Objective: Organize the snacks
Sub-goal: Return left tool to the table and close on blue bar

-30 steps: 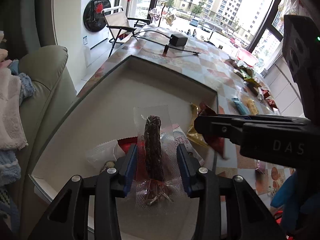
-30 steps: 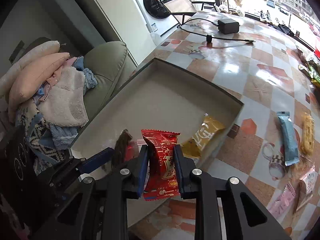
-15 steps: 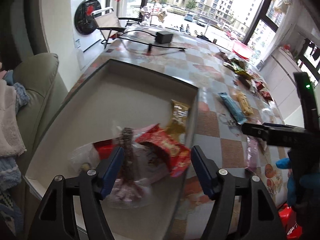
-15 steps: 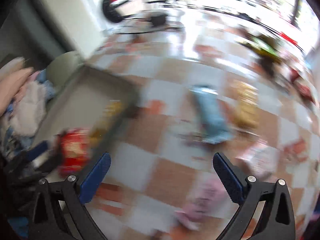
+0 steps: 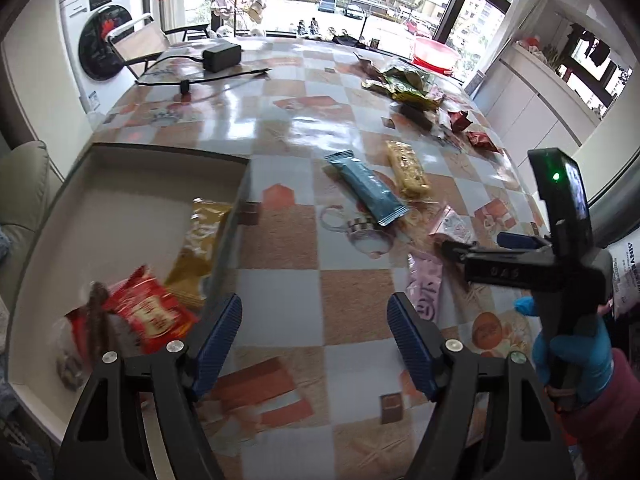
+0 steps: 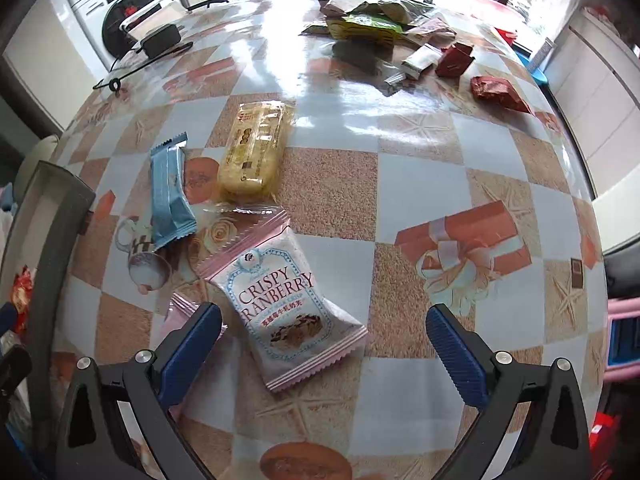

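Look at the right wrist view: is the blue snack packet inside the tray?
No, the blue snack packet lies on the table, outside the tray.

Glossy checkered tablecloth [image 6: 420,184], shiny plastic cranberry wrapper [image 6: 288,304], ribbed blue pads [image 6: 452,356] on matt black tongs.

The left gripper [image 5: 314,338] hangs with its jaws spread wide, holding nothing. The right gripper [image 6: 324,346] is likewise wide apart and empty, gripped by a blue-gloved hand [image 5: 572,360].
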